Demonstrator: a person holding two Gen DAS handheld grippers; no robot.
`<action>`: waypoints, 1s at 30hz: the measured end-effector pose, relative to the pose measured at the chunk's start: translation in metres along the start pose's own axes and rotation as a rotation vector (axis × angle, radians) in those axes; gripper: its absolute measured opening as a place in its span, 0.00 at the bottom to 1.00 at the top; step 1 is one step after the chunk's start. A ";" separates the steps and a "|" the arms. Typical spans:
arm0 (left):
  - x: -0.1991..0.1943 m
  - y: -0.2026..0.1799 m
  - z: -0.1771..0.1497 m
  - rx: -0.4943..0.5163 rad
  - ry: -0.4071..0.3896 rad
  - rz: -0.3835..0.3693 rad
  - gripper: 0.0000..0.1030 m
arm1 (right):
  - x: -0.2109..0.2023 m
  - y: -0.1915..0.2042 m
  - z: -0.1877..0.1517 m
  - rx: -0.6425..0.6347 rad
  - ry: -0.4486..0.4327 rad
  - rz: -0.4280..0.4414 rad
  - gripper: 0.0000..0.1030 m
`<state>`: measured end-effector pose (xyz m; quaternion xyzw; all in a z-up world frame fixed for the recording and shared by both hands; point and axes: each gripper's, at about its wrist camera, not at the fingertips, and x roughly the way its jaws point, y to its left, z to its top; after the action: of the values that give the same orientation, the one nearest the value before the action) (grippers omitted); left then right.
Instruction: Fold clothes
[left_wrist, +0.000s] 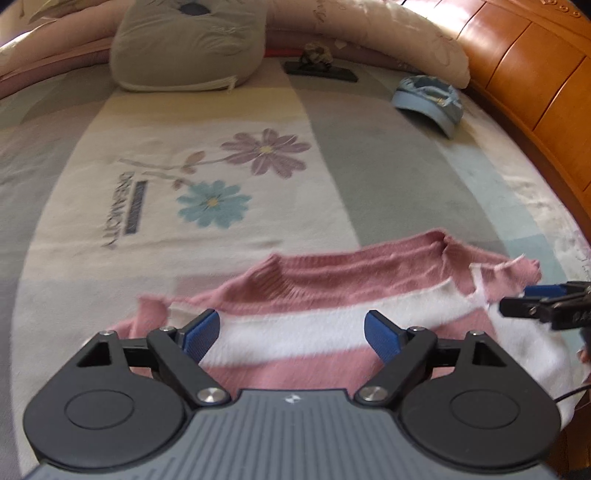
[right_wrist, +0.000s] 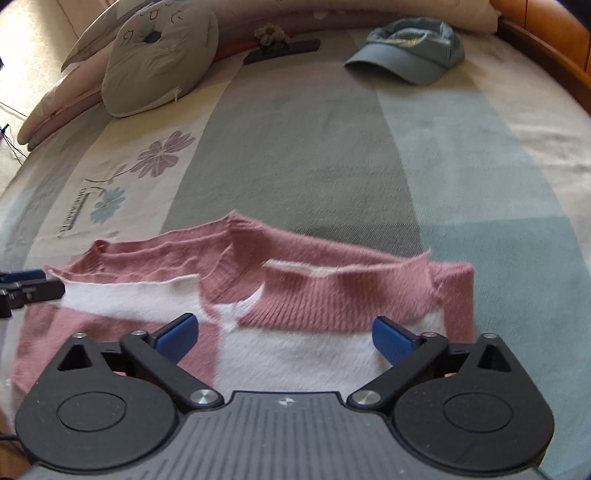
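- On the bedspread you can read "DREAMCITY", printed sideways beside the flowers.
- On the grey cushion you can read "cat", small.

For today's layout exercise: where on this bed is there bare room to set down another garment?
Free: the wide grey stripe between the sweater and the cap, and the flower print between sweater and pillow. Crowded: the far edge, with pillow, cap and a dark flat thing.
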<state>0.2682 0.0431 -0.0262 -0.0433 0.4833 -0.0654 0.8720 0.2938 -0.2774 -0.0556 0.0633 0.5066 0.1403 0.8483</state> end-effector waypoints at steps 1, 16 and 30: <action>0.002 0.003 -0.004 -0.015 0.014 0.011 0.84 | 0.000 0.000 -0.001 0.004 0.014 0.005 1.00; -0.009 -0.003 -0.023 -0.058 0.009 0.037 0.85 | 0.007 -0.015 -0.005 -0.007 0.061 0.034 1.00; -0.016 -0.012 -0.026 -0.112 0.019 0.134 0.86 | 0.004 -0.002 0.011 -0.079 0.089 0.054 1.00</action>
<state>0.2366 0.0335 -0.0248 -0.0588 0.4963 0.0197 0.8659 0.3059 -0.2782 -0.0540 0.0373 0.5360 0.1859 0.8227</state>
